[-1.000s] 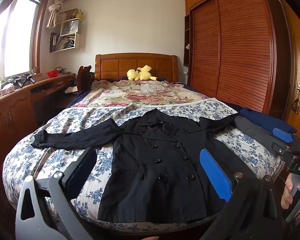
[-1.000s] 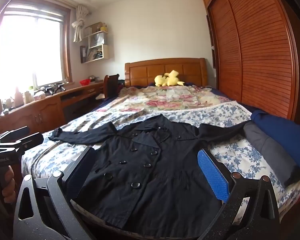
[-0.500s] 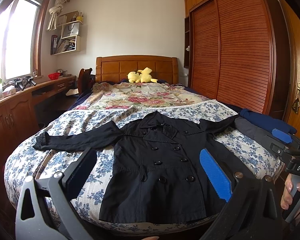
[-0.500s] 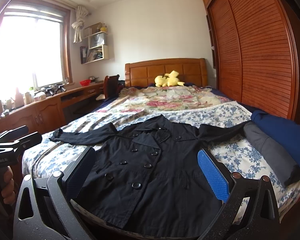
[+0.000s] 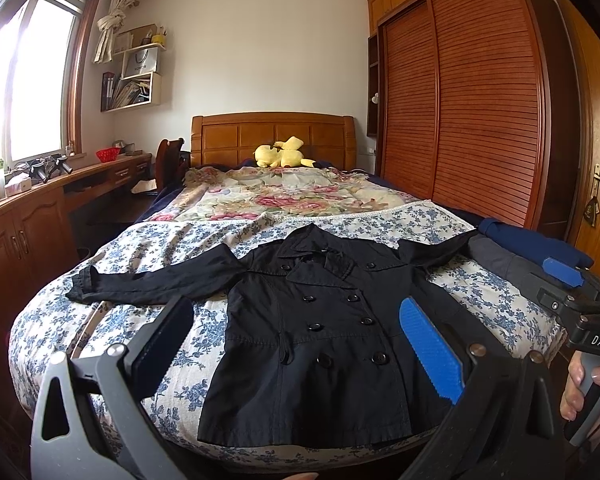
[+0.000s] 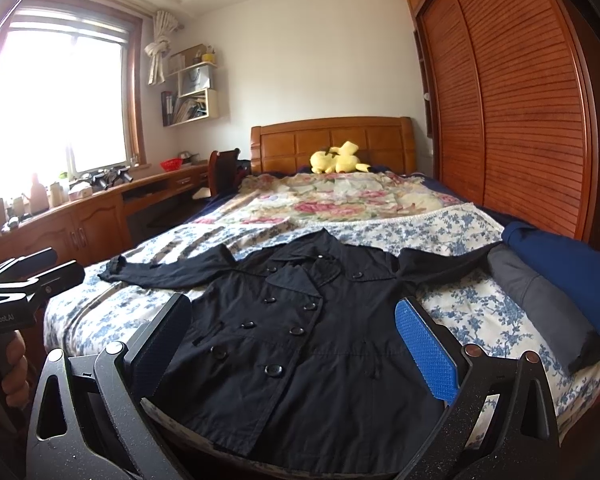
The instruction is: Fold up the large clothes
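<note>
The black coat (image 5: 320, 332) lies flat on the bed (image 5: 112, 320) straight ahead of both grippers, collar away, hem nearest, sleeves out sideways. Left gripper (image 5: 300, 344) and right gripper (image 6: 296, 344) both gape wide, holding nothing; each looks nearer its own sleeve.

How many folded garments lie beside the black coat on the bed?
2: a folded navy blue garment at the right edge of the floral-covered bed, and a folded grey garment against it, nearer the black buttoned coat. Others may be hidden underneath.
</note>
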`<act>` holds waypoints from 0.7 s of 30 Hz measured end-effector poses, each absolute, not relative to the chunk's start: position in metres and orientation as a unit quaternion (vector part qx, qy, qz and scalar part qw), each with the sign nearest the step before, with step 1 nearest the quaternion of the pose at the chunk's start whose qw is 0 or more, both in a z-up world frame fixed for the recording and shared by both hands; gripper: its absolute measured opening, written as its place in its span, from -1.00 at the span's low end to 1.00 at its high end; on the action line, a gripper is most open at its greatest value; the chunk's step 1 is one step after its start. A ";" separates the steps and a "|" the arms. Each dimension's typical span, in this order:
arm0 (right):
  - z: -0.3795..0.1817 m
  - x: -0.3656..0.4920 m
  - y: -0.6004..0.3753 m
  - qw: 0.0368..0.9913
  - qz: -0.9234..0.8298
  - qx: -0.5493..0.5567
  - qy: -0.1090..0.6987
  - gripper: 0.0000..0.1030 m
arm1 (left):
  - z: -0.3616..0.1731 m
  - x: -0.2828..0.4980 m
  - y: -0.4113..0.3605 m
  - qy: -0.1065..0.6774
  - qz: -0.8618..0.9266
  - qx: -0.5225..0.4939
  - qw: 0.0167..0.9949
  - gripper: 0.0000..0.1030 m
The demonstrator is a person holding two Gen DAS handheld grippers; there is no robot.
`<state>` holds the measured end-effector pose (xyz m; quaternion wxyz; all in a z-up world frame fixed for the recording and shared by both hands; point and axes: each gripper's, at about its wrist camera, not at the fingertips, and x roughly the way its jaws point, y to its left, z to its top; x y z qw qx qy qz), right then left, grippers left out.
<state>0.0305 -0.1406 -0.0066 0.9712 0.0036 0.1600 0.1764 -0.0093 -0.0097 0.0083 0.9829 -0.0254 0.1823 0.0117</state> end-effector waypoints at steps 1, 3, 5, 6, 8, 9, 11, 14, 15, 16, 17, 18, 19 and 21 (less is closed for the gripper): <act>-0.007 0.030 -0.140 0.971 0.176 0.003 0.159 1.00 | 0.009 -0.009 -0.011 0.182 0.012 -0.025 0.983 1.00; -0.006 0.029 -0.139 0.971 0.177 0.003 0.159 1.00 | 0.010 -0.010 -0.012 0.181 0.012 -0.024 0.983 1.00; -0.006 0.030 -0.139 0.971 0.176 0.003 0.159 1.00 | 0.010 -0.010 -0.012 0.180 0.011 -0.023 0.983 1.00; -0.006 0.029 -0.139 0.971 0.176 0.002 0.159 1.00 | 0.011 -0.010 -0.013 0.180 0.012 -0.023 0.983 1.00; -0.005 0.030 -0.140 0.971 0.176 0.003 0.159 1.00 | 0.012 -0.010 -0.014 0.179 0.012 -0.023 0.984 1.00; -0.006 0.029 -0.139 0.971 0.176 0.003 0.159 1.00 | 0.012 -0.010 -0.015 0.179 0.011 -0.022 0.984 1.00; -0.005 0.028 -0.138 0.971 0.177 0.004 0.158 1.00 | 0.013 -0.010 -0.015 0.179 0.011 -0.022 0.984 1.00; -0.005 0.028 -0.138 0.971 0.178 0.004 0.157 1.00 | 0.012 -0.012 -0.015 0.178 0.010 -0.022 0.984 1.00; -0.005 0.028 -0.137 0.971 0.178 0.004 0.157 1.00 | 0.012 -0.012 -0.015 0.178 0.010 -0.022 0.984 1.00; -0.005 0.027 -0.136 0.971 0.178 0.004 0.157 1.00 | 0.012 -0.012 -0.015 0.178 0.011 -0.022 0.984 1.00; -0.005 0.028 -0.138 0.971 0.179 0.004 0.158 1.00 | 0.012 -0.012 -0.015 0.178 0.011 -0.022 0.984 1.00; -0.005 0.028 -0.137 0.971 0.179 0.004 0.157 1.00 | 0.012 -0.012 -0.015 0.178 0.011 -0.022 0.984 1.00; -0.005 0.027 -0.136 0.971 0.179 0.004 0.157 1.00 | 0.012 -0.012 -0.015 0.178 0.011 -0.022 0.984 1.00; -0.005 0.028 -0.137 0.971 0.179 0.005 0.158 1.00 | 0.011 -0.012 -0.015 0.179 0.011 -0.022 0.984 1.00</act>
